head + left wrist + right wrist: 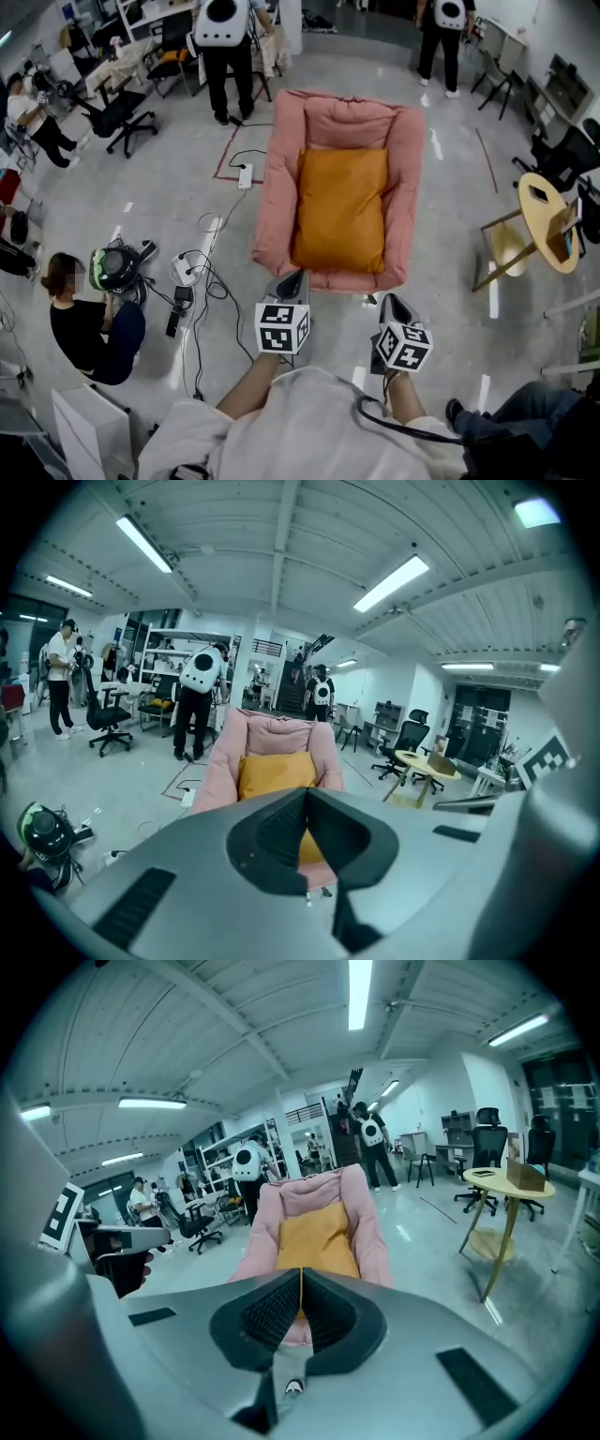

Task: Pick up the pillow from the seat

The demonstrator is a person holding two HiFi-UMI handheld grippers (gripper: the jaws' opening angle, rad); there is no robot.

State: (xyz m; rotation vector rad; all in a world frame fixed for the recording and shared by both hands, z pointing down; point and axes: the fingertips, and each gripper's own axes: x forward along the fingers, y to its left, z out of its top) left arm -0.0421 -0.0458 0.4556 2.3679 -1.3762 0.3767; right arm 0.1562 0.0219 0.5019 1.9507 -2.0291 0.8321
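An orange pillow (341,208) lies on the seat of a pink padded chair (277,178) on the floor ahead of me. Both gripper views look straight at the pillow (274,772) (317,1235) and the pink chair (222,758) (366,1227). My left gripper (298,277) hangs just short of the chair's front edge, jaws shut and empty. My right gripper (388,300) is a little further back and to the right, also shut with nothing in it. Neither touches the chair or pillow.
Cables and a power strip (246,175) trail over the floor left of the chair. A seated person (89,323) and a helmet (114,267) are at the left. A round wooden table (547,220) stands right. People stand behind the chair, with office chairs (117,114) around.
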